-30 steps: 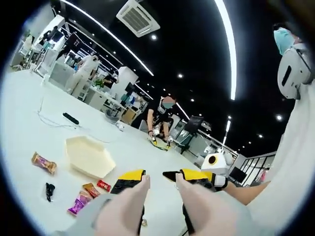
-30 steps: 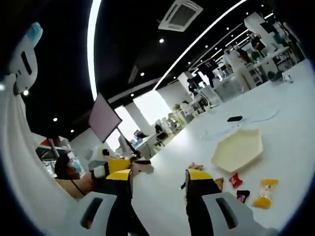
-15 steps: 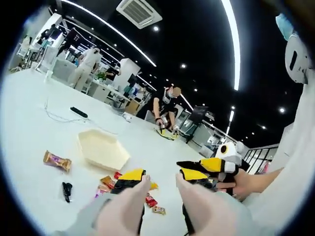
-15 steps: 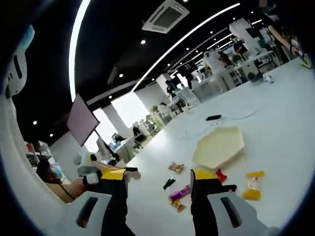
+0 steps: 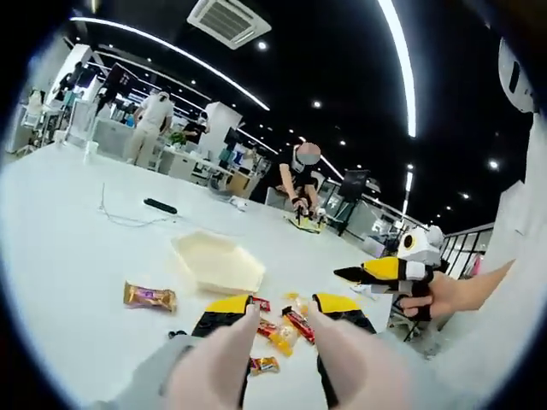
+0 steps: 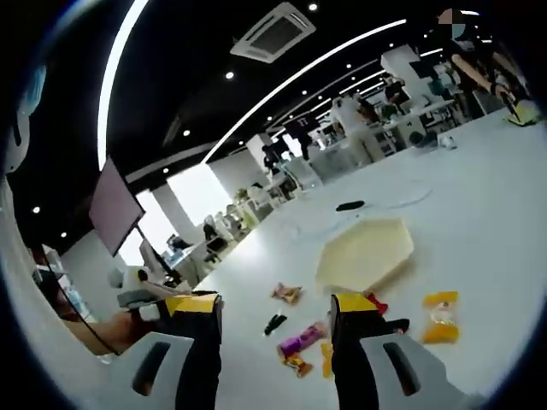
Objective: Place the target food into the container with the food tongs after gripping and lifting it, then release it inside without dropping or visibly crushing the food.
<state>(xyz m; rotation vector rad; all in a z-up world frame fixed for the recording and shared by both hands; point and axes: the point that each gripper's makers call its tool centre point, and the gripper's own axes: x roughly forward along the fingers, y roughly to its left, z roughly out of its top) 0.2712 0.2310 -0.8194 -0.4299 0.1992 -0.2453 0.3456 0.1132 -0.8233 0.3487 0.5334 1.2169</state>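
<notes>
Several wrapped snacks lie on a white table (image 5: 68, 256). Among them are a red packet (image 5: 297, 323), a yellow packet (image 5: 282, 338) and a brown wrapper (image 5: 149, 296). A cream hexagonal tray (image 5: 218, 263) sits just behind them with nothing in it. My left gripper (image 5: 282, 309) hovers open above the snacks, holding nothing. A hand holds my right gripper (image 5: 363, 273) off to the right. In the right gripper view my right gripper (image 6: 273, 307) is open and holds nothing. Beyond it are the tray (image 6: 366, 254), a purple wrapper (image 6: 299, 342) and a yellow packet (image 6: 440, 312).
A small black object (image 6: 273, 324) lies among the snacks, near a brown wrapper (image 6: 286, 293). A black remote-like object (image 5: 160, 206) and a thin cable (image 5: 115, 218) lie further back on the table. People stand at desks in the background.
Both views have swung down toward the table, so the tray and snacks now sit nearer the middle. Both grippers stay open and hold nothing.
</notes>
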